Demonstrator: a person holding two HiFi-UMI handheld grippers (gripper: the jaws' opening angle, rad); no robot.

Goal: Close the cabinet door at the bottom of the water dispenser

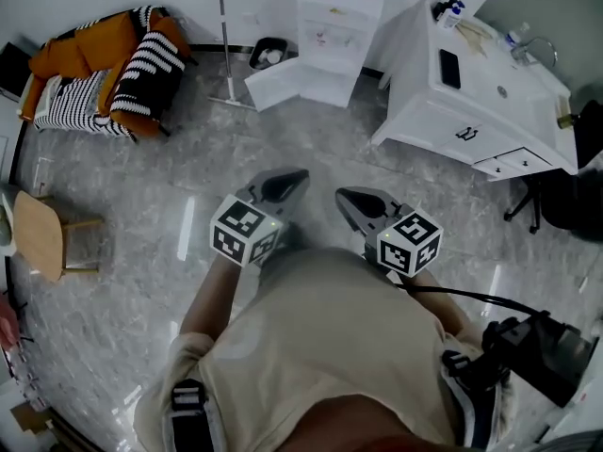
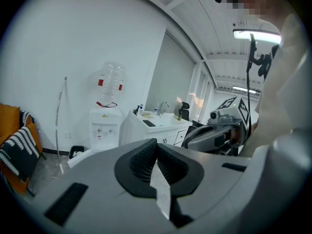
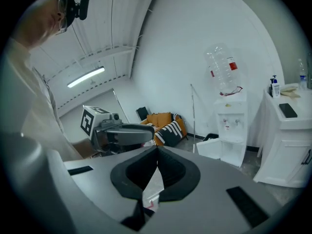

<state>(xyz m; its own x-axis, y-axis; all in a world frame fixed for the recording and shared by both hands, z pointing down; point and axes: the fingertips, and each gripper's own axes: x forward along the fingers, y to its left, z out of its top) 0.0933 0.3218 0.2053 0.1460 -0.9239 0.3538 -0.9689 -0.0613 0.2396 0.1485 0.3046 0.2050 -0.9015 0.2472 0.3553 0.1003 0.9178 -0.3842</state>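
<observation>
The person stands well short of the water dispenser (image 1: 339, 26) at the far wall, its cabinet door (image 1: 283, 85) hanging open leftward. Left gripper (image 1: 296, 181) and right gripper (image 1: 346, 199): jaws together, empty. Next, likely, step closer and push the door shut.

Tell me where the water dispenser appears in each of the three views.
Head view: water dispenser at top centre, against the far wall.
Left gripper view: water dispenser left of centre, with the clear bottle on top.
Right gripper view: water dispenser right of centre, again with the bottle on top.
Shared landmark: the white sink cabinet beside the dispenser, on its right in every view.
</observation>
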